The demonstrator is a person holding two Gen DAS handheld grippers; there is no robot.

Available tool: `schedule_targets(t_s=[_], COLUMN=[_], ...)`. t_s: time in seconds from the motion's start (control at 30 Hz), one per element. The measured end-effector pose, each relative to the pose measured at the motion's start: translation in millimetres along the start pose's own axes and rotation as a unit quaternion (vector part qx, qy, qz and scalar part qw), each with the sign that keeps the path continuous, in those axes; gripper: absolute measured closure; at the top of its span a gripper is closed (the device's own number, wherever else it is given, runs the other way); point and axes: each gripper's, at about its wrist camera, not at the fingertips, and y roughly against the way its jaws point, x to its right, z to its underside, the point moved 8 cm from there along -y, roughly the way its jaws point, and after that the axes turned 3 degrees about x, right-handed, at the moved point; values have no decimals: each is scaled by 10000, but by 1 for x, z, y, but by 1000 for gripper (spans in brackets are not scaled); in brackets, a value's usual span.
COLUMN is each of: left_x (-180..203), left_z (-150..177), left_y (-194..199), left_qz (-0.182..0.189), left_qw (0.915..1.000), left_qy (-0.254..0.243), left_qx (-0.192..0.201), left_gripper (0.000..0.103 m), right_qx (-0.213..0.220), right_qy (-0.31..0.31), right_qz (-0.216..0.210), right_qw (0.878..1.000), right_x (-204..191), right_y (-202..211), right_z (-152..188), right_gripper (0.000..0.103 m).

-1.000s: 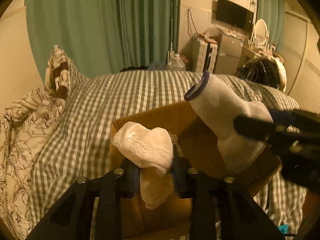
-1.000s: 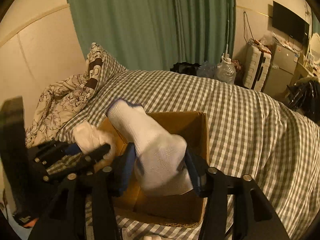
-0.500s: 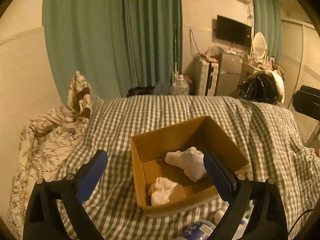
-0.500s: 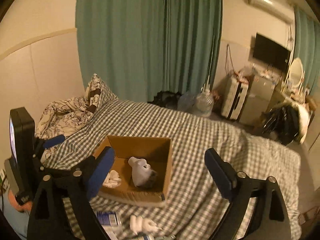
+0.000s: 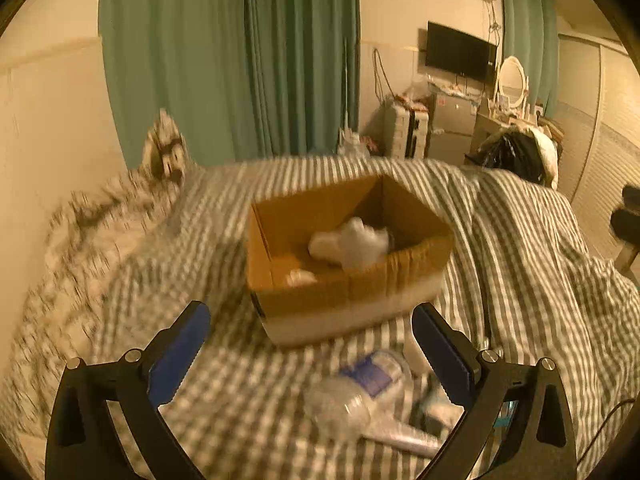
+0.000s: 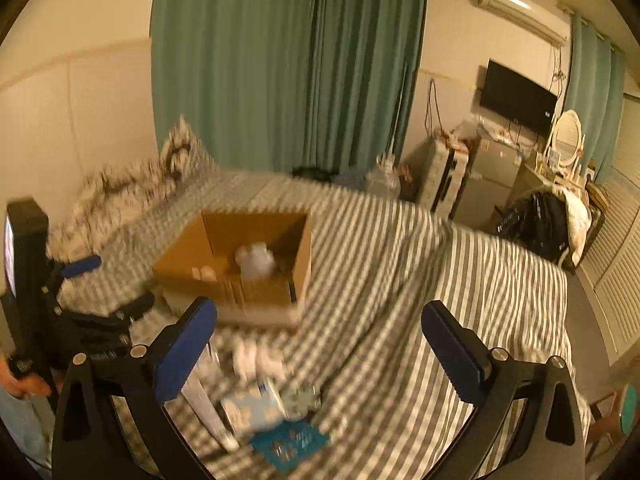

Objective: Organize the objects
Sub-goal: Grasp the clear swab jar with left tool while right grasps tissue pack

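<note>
An open cardboard box sits on the checked bed. A white sock and a small white cloth lie inside it. My left gripper is open and empty, pulled back in front of the box above a clear plastic bottle. My right gripper is open and empty, to the right of and behind the left gripper. Below it lie a white sock pair, a tissue pack, a blue packet and a white tube.
The checked bedspread fills the bed; a floral duvet and pillow lie at the far left by the wall. Green curtains, a suitcase, a fridge, a dresser and a TV stand beyond the bed. Both views are motion-blurred.
Both grippers let go of the white sock and the white cloth, which now lie in the box. Both then opened wide and pulled back and down toward the near items.
</note>
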Motion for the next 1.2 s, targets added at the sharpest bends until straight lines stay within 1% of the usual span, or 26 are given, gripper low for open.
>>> schedule_targets(t_s=[0.07,0.13,0.17,0.27,0.33,0.53,0.63,0.7,0.8,0.87,0.93,1.03,1.07,1.2], left_x=[6,14,17,27,30,45,49,48,43,37,27,14,10,-4], left_z=[23,41,47,63,74,96,101,102,101,98,89,78,75,70], left_y=[-11,-21,-25,-42,-57,-80,-87,-88,-85,-79,-72,-64,-62,-59], left_qz=[102,159,179,259,254,563,695,688,760,658,513,450,444,289], left_qw=[9997,9989,9985,9971,9952,9906,9895,9900,9896,9898,9923,9949,9955,9971], left_qy=[5,-90,-152,-417,-575,-826,-850,-825,-760,-753,-711,-534,-473,-322], left_qx=[-240,-433,-491,-574,-745,-939,-939,-909,-955,-1011,-875,-724,-696,-629], left_gripper=[0,0,0,0,0,0,0,5,9,11,12,16,18,21], right_qx=[-239,-400,-519,-713,-804,-1079,-1238,-1340,-1458,-1572,-1683,-1856,-1950,-2145], right_qy=[74,94,111,143,76,-104,-77,-4,126,205,299,397,429,463], right_qz=[13,-30,-55,-30,-30,-142,-207,-247,-271,-310,-366,-480,-526,-541], right_qw=[9997,9991,9986,9973,9967,9940,9921,9907,9889,9869,9846,9806,9784,9741], right_x=[-4,-8,-11,-15,-15,-16,-22,-28,-37,-44,-52,-65,-69,-75], right_y=[-15,-27,-37,-56,-65,-84,-94,-100,-107,-114,-121,-133,-139,-149], right_z=[30,51,65,91,102,121,129,133,139,143,146,152,156,164], right_gripper=[0,0,0,0,0,0,0,0,0,0,0,0,0,0])
